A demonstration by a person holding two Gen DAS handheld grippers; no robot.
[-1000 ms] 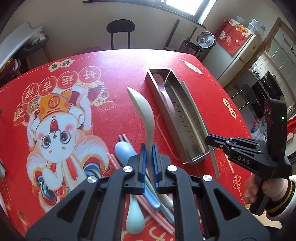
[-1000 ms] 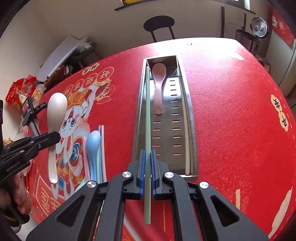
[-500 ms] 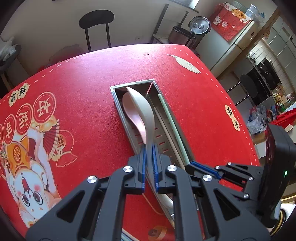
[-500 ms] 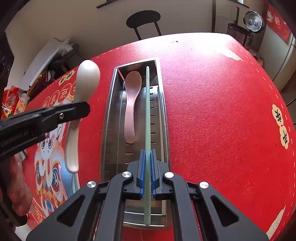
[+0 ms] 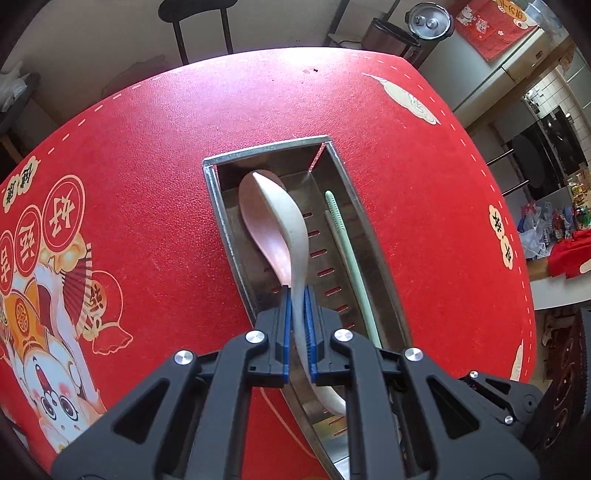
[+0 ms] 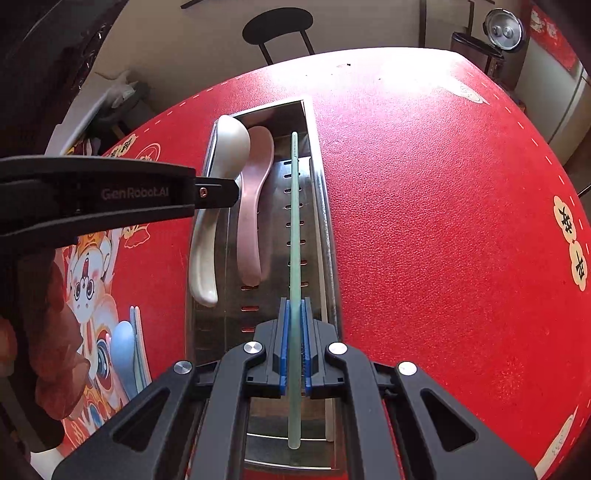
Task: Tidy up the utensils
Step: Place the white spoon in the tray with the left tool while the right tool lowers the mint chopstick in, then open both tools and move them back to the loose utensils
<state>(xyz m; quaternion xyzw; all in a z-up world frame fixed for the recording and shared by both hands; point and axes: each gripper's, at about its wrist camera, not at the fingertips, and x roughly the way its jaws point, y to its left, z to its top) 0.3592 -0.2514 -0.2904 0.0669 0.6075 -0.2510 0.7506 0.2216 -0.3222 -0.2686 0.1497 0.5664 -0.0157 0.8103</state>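
A steel utensil tray (image 5: 266, 149) lies lengthwise on the red tablecloth, with a pink spoon (image 5: 258, 225) inside it. My left gripper (image 5: 297, 306) is shut on the handle of a cream spoon (image 5: 284, 218), whose bowl hangs over the pink spoon. In the right wrist view the left gripper (image 6: 221, 192) holds the cream spoon (image 6: 229, 147) above the tray's (image 6: 325, 221) left rim, next to the pink spoon (image 6: 255, 206). My right gripper (image 6: 294, 314) is shut on a pale green chopstick (image 6: 294, 221) that runs along the tray's right side; the chopstick (image 5: 347, 251) also shows in the left wrist view.
A blue spoon (image 6: 123, 339) and thin chopsticks lie on the cartoon print left of the tray. A person's hand (image 6: 55, 332) holds the left gripper. A black chair (image 6: 277, 26) stands behind the table, and a rice cooker (image 5: 428, 18) sits at the back right.
My left gripper carried the cream spoon from over the blue spoon on the cloth across to the tray. My right gripper brought the green chopstick lower, along the tray's right side.
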